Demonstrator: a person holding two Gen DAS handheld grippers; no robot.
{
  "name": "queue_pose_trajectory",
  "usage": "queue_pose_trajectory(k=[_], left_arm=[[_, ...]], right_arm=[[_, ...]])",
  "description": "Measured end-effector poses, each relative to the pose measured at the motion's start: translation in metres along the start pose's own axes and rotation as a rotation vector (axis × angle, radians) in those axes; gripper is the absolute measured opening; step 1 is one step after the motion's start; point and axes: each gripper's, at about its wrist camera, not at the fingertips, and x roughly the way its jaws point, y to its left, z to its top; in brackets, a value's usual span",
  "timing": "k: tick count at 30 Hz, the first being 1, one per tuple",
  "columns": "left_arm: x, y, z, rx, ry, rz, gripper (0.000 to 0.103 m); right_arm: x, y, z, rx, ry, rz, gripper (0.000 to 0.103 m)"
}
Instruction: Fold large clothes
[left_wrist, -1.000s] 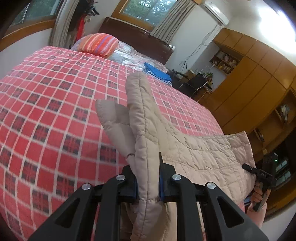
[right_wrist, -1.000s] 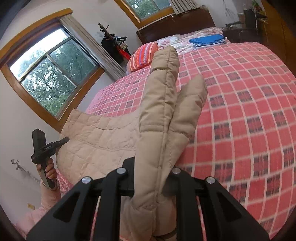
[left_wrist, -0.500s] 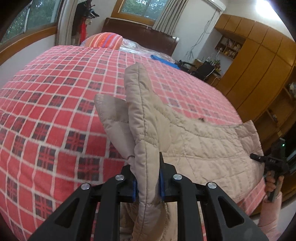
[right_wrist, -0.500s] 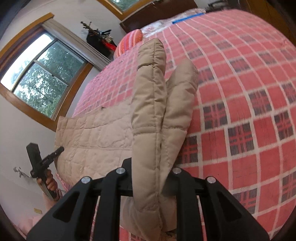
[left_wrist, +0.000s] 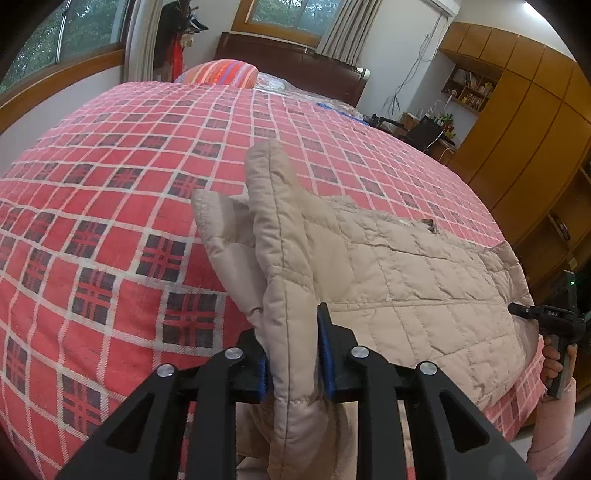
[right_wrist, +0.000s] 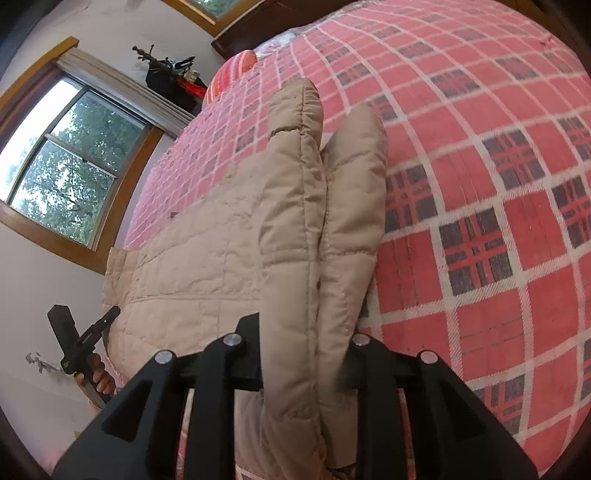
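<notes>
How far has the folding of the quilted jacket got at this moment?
Early stage. Done: the beige quilted jacket is laid across the red plaid bedspread. In hand: the left tongs and right tongs are each clamped on a bunched end of it, lifted off the bed. Left: no finished fold shows, so the held ends need laying over and the jacket folding down.

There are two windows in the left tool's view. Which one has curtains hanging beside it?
The far window, above the dark headboard, has a striped curtain on its right. The side window at the picture's left edge shows none.
</notes>
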Motion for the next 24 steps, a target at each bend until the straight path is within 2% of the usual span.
queue_pose_trajectory(k=[8,11,14,16,21,24], left_arm=[[0.005,0.002,-0.010,0.005,-0.007,0.018,0.027],[0.001,-0.001,-0.011,0.019,-0.015,0.042,0.032],[-0.008,-0.005,-0.012,0.037,-0.027,0.064,0.035],[-0.016,-0.007,-0.011,0.052,-0.038,0.084,0.043],[-0.053,-0.023,-0.014,0.138,-0.159,0.191,0.057],[-0.070,-0.035,-0.013,0.165,-0.190,0.183,0.060]], right_arm=[[0.016,-0.003,-0.006,0.028,0.003,-0.015,0.028],[0.015,-0.005,-0.008,0.045,-0.002,-0.014,0.032],[0.004,-0.010,-0.011,0.048,-0.021,-0.038,0.045],[-0.004,-0.010,-0.012,0.052,-0.038,-0.044,0.057],[-0.029,-0.006,-0.022,0.050,-0.078,-0.069,0.059],[-0.045,-0.003,-0.030,0.038,-0.089,-0.097,0.059]])
